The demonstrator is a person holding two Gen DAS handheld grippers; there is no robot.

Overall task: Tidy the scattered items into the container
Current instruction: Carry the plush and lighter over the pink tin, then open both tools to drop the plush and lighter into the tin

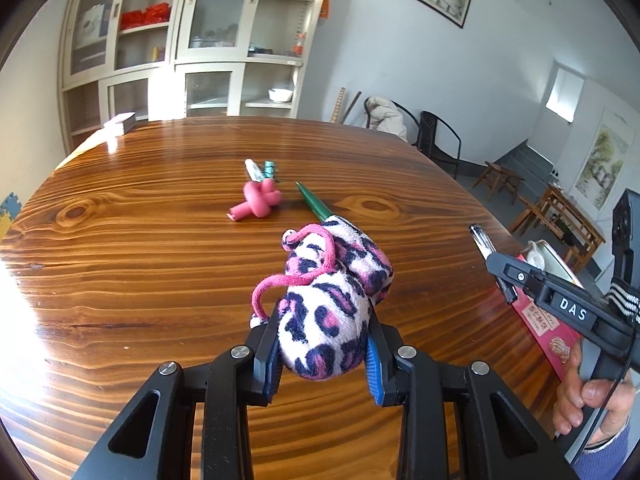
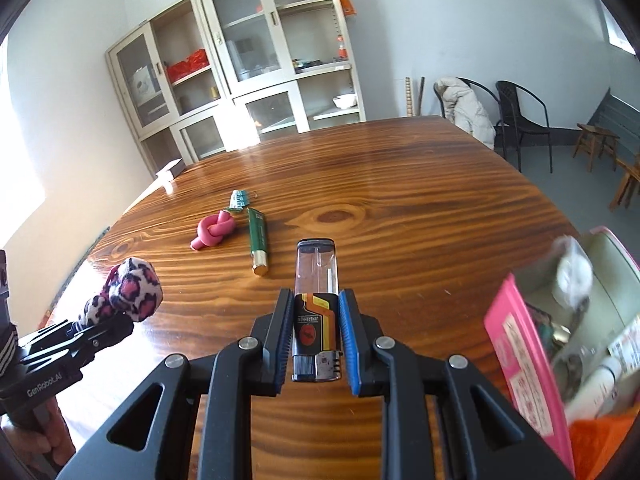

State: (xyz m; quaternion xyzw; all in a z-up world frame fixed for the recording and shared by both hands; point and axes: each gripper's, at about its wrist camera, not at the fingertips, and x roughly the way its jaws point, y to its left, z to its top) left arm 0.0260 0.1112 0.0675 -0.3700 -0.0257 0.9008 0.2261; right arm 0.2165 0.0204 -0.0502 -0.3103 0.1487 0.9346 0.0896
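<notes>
My left gripper [image 1: 324, 348] is shut on a pink, white and navy leopard-print plush pouch [image 1: 332, 304] with a pink cord, held above the wooden table [image 1: 140, 280]. My right gripper [image 2: 314, 340] is shut on a clear lighter [image 2: 316, 312] with an orange and black label. The left gripper [image 2: 116, 320] with the pouch [image 2: 132, 292] also shows at the lower left of the right wrist view. The right gripper [image 1: 504, 268] with the lighter [image 1: 482, 240] shows at the right of the left wrist view. The pink container [image 2: 520, 360], an open box holding several items, sits at the table's right edge.
On the table lie a pink knotted toy [image 1: 260, 200], a green pen [image 2: 257, 240] with a gold end, and a small teal clip [image 2: 239, 199] beside a white marker [image 1: 253, 169]. A white box [image 1: 120, 123] sits at the far left corner. Cabinets and chairs stand beyond.
</notes>
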